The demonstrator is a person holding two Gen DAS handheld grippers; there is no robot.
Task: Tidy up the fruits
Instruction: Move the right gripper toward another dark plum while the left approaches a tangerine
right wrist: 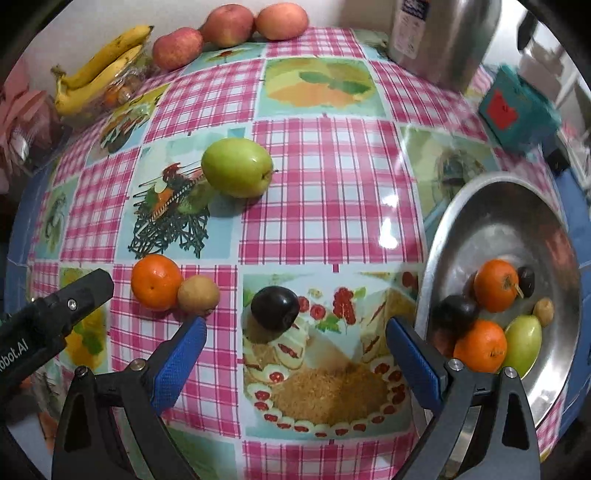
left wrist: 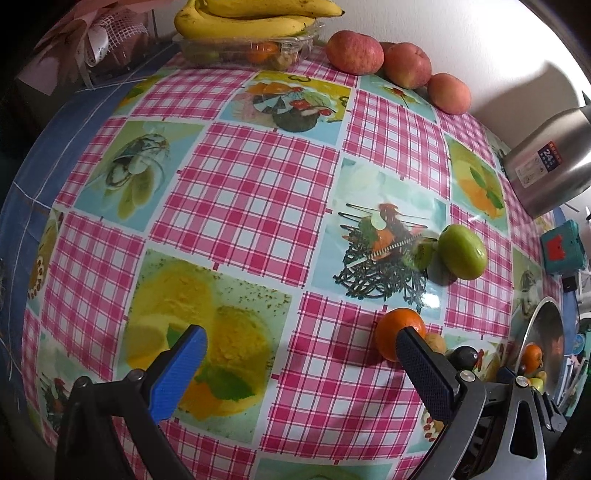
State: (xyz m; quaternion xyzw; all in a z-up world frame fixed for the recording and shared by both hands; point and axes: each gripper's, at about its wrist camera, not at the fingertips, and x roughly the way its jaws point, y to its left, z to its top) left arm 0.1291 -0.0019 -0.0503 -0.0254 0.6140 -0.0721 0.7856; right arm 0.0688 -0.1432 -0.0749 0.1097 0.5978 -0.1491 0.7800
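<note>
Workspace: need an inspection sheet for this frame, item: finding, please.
Surface: table under a pink checked cloth with fruit prints.
Job's things: steel bowl at the right edge holds two oranges, a green fruit, dark plums and a small brown fruit. Loose on the cloth: green apple, orange touching a small brown fruit, dark plum.
Clutter: bananas on a clear tub, three red apples by the wall, steel flask, teal box.
Grippers: left claw open, empty; right claw open, empty, plum just ahead.
Cables: nothing seen.
Surroundings: white wall behind.
</note>
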